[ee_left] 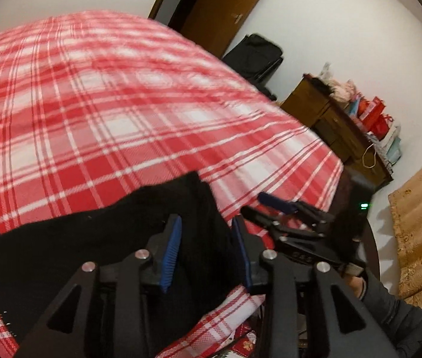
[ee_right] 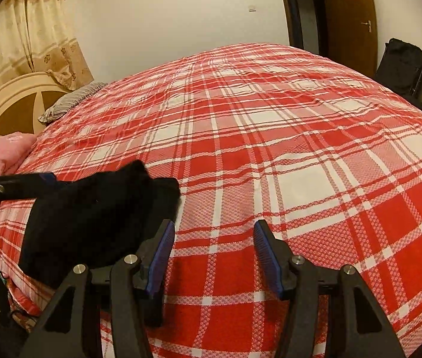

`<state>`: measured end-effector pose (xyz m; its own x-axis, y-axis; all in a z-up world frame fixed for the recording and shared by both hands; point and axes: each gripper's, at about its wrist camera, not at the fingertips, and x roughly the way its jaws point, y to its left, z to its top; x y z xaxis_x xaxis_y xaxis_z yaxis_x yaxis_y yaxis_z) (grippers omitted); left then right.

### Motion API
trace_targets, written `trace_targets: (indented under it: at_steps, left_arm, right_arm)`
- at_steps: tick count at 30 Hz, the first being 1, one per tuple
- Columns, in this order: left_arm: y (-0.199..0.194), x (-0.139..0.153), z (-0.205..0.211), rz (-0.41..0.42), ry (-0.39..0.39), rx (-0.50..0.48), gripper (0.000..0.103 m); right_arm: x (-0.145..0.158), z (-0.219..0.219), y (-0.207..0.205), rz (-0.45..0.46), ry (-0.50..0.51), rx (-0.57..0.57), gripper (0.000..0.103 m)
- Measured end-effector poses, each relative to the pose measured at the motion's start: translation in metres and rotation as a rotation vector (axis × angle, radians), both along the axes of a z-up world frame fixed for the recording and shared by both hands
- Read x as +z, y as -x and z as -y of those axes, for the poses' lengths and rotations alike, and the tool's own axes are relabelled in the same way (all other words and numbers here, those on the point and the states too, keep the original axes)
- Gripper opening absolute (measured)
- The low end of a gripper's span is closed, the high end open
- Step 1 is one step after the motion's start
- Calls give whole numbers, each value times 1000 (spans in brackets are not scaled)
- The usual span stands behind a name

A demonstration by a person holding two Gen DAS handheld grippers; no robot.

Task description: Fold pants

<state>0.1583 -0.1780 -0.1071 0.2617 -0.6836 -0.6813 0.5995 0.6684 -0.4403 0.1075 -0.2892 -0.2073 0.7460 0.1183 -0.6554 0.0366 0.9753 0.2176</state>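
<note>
The black pants (ee_left: 97,238) lie bunched in a compact pile near the front edge of the bed, on the red and white plaid cover (ee_left: 106,104). My left gripper (ee_left: 206,223) is open just above the pile, its blue pads either side of a fold, holding nothing. My right gripper (ee_right: 212,226) is open and empty above bare plaid cover (ee_right: 270,149), to the right of the pants (ee_right: 91,217). The right gripper also shows in the left wrist view (ee_left: 273,205). The left gripper's fingers (ee_right: 17,186) show at the left edge of the right wrist view.
A pink pillow (ee_right: 5,152) and striped pillow (ee_right: 70,101) lie by the headboard (ee_right: 23,95). A wooden cabinet (ee_left: 336,128) with red bags, a black bag (ee_left: 255,56), a brown door (ee_left: 225,6) and a curtain (ee_left: 419,232) stand around the bed.
</note>
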Motion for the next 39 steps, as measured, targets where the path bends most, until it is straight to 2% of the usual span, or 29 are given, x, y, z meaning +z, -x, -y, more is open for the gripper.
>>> trace_targets:
  at_steps: [3,5,7,10,14,16,17,18,19,20,21,26,29,32,34,35,37,38,39]
  left_arm:
    - [2,5,-15,43,10,53,59]
    - [2,2,-27,57,6,89,60]
    - [3,-2,-41,96,-32,136,60]
    - [3,-13,-58,128,-87,187,61]
    - [3,-25,-79,154,-138,256,64]
    - [3,-29,-90,179,-163,291,70]
    - [2,-30,-96,194,-174,312,73]
    - [1,-32,-101,213,-193,343,76]
    - [0,-35,-105,213,-202,358,77]
    - [-3,-38,-109,204,-204,372,77]
    - [-6,-41,-114,192,-196,382,77]
    - [-10,-49,-118,155,-176,385,78]
    - [-9,-50,-117,156,-174,376,82]
    - [-8,-55,-115,162,-195,379,83]
    - [-10,-61,-116,150,-206,379,83]
    - [-10,-64,-117,147,-214,380,83]
    - [-8,-66,-118,151,-224,381,83]
    - [-7,-66,-119,152,-220,380,83]
    - [-6,-64,-121,153,-215,384,83]
  right_arm:
    - [8,-5,5,31,-38,28,57]
    - [14,-11,9,54,-56,58,57]
    - [21,-22,11,62,-93,110,57]
    - [25,-44,10,42,-136,186,64]
    - [13,-57,0,-27,-124,170,64]
    - [7,-55,-5,-54,-151,161,64]
    - [4,-52,-6,-63,-171,166,60]
    - [1,-51,-8,-76,-196,183,48]
    - [0,-51,-8,-87,-220,206,41]
    - [0,-51,-7,-87,-225,214,27]
    - [1,-52,-5,-82,-214,221,17]
    - [13,-50,5,-59,-174,237,14]
    - [9,-41,5,-86,-145,197,14]
    - [-15,-31,-3,-174,-171,199,14]
    - [-17,-24,-4,-165,-202,194,15]
    - [-15,-23,-4,-165,-206,194,19]
    - [-5,-24,-2,-141,-153,179,31]
    - [0,-24,-1,-124,-119,159,40]
    - [8,-24,2,-92,-90,138,44]
